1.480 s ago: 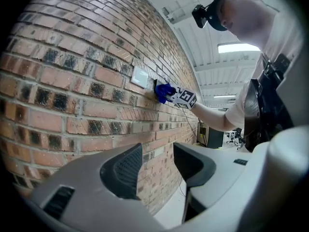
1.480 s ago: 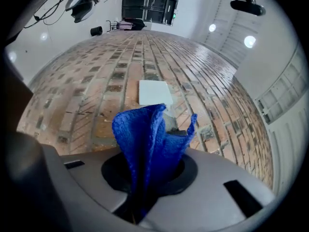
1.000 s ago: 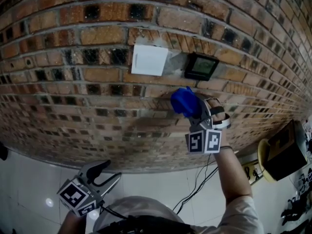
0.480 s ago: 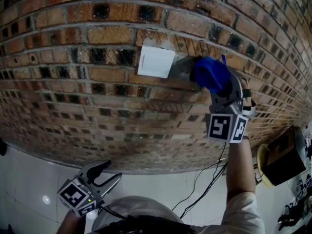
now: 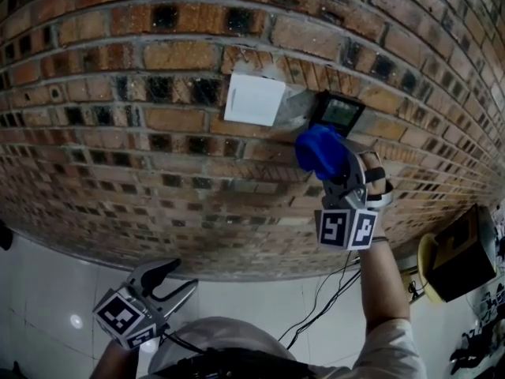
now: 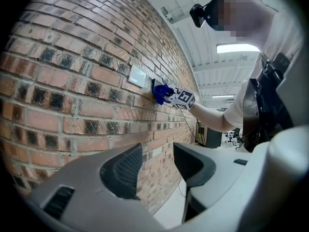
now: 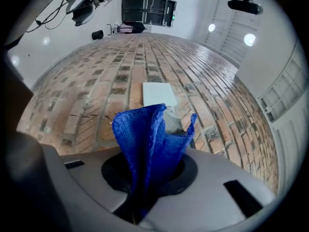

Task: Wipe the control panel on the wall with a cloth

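A blue cloth (image 5: 319, 150) is held bunched in the right tongs (image 5: 331, 172), just right of the middle of the head view. In the right gripper view the right tongs (image 7: 145, 174) are seen clamped on the cloth (image 7: 147, 139), which stands up from between the jaws in two folded wings.

The control panel (image 5: 339, 111), a small dark box with a screen, is mounted on the brick wall (image 5: 118, 133) in the upper middle-right of the head view. The cloth is placed just below the panel's lower left corner and is not laid over the screen. Whether the cloth is pressed against the bricks cannot be told. A white plate (image 5: 254, 99) is fixed to the wall just left of the panel. It is also seen above the cloth in the right gripper view (image 7: 158, 94).

The left tongs (image 5: 178, 279) are held low, in the lower left of the head view, over a white tiled floor (image 5: 47, 290) and well apart from the panel. In the left gripper view the jaws of the left tongs (image 6: 157, 168) are seen apart, with nothing between them. The cloth (image 6: 158, 93) is shown far along the wall there, beside the plate (image 6: 137, 76).
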Tool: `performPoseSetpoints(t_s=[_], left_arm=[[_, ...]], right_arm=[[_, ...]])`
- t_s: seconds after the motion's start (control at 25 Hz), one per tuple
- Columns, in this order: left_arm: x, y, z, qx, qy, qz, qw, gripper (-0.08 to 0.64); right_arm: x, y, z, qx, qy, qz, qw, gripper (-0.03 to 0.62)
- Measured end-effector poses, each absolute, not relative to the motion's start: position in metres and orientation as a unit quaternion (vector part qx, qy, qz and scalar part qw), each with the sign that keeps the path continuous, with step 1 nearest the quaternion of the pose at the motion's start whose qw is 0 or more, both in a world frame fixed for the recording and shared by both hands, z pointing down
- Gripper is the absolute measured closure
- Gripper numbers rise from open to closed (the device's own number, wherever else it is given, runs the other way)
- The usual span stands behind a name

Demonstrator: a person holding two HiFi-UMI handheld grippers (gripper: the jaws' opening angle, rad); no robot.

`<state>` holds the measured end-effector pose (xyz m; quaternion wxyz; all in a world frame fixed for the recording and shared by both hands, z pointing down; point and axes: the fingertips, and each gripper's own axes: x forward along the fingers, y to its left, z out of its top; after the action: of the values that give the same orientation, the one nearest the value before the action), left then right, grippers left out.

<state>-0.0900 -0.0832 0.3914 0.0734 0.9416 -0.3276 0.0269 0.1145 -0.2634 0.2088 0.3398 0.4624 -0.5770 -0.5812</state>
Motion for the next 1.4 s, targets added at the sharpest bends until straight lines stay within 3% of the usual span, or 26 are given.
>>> performPoseSetpoints(t_s=[0.32, 0.68, 0.88, 1.4], left_arm=[[-0.080, -0.081, 0.393, 0.946, -0.314, 0.031, 0.075, 0.354], [-0.081, -0.083, 0.395, 0.946, -0.312, 0.032, 0.075, 0.354], [-0.082, -0.083, 0.394, 0.947, -0.313, 0.025, 0.073, 0.354], [-0.081, -0.087, 0.396, 0.946, -0.313, 0.027, 0.079, 0.354]], right_arm=[[0.115, -0.280, 0.283, 0.416, -0.623, -0.535, 0.391, 0.502], [0.115, -0.245, 0.148, 0.485, -0.572, -0.598, 0.283, 0.502], [0.114, -0.253, 0.116, 0.498, -0.552, -0.612, 0.269, 0.502], [0.112, -0.269, 0.229, 0.450, -0.588, -0.583, 0.335, 0.502]])
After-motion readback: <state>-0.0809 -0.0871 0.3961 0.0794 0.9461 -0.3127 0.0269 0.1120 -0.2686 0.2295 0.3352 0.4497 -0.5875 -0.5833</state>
